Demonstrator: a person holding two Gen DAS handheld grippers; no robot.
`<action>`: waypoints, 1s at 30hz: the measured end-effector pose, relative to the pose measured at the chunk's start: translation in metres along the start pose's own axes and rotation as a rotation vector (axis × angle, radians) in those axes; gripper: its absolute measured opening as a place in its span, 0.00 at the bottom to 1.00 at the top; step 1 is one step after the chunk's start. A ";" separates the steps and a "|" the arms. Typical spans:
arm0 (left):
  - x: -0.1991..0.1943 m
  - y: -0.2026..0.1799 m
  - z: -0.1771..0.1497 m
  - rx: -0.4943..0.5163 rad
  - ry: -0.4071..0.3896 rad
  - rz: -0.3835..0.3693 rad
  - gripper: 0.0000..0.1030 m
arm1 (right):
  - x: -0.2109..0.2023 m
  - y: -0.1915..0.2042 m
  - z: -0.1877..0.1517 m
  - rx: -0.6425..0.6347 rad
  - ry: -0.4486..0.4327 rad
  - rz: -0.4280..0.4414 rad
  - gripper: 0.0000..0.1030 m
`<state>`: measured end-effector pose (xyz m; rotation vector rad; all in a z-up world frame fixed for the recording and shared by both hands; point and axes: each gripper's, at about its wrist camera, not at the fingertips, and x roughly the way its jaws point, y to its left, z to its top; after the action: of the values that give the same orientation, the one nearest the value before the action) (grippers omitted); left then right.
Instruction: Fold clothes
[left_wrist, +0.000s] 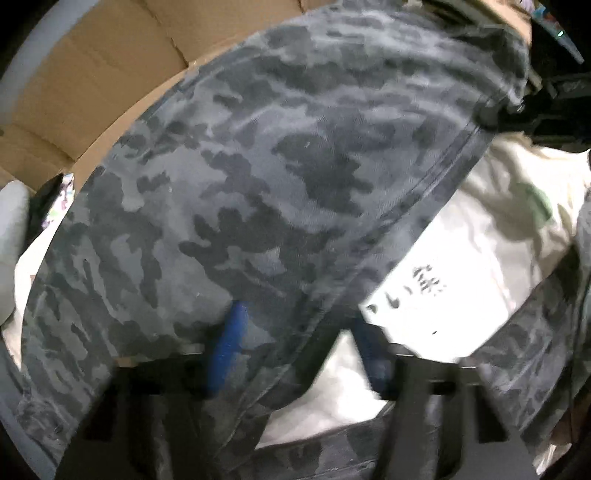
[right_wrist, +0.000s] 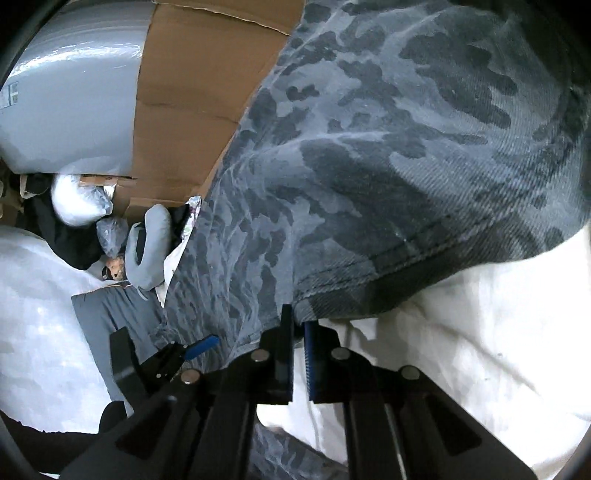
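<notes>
- Left wrist view: left gripper with blue-padded fingers set wide apart; a hemmed edge of the camouflage garment runs down between them. Frame is blurred; cannot tell whether either pad touches the cloth.
- Camouflage garment, grey with dark blotches, fills most of this view, draped from the upper right down to the lower left.
- Beneath it, on the right, a white sheet with dark printed marks; the garment lies over the sheet's left part.
- Brown cardboard behind the garment, upper left.
- The other tool shows dark at the garment's upper right corner.
- Right wrist view: right gripper with jaws narrow, pinched on the stitched hem of the camouflage garment; the fabric rises from the fingers and spreads across the upper right.
- White sheet lies below the hem, lower right.
- Cardboard upper centre-left; a pale grey curved surface beside it; bundled bags and a grey cloth at left.
</notes>
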<state>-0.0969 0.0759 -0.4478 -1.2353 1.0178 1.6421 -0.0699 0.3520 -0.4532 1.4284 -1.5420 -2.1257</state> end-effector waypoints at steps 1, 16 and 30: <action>0.000 -0.002 -0.001 0.011 0.004 -0.010 0.18 | 0.001 -0.001 -0.001 0.005 0.005 -0.005 0.04; 0.014 -0.027 -0.050 0.093 0.136 -0.133 0.04 | 0.018 -0.015 -0.012 0.034 0.108 -0.086 0.04; -0.030 -0.007 -0.076 -0.104 0.109 -0.237 0.23 | -0.067 0.023 0.015 -0.259 -0.102 -0.304 0.11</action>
<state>-0.0613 0.0036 -0.4343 -1.4690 0.8238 1.4719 -0.0544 0.3909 -0.3944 1.5633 -1.0802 -2.4955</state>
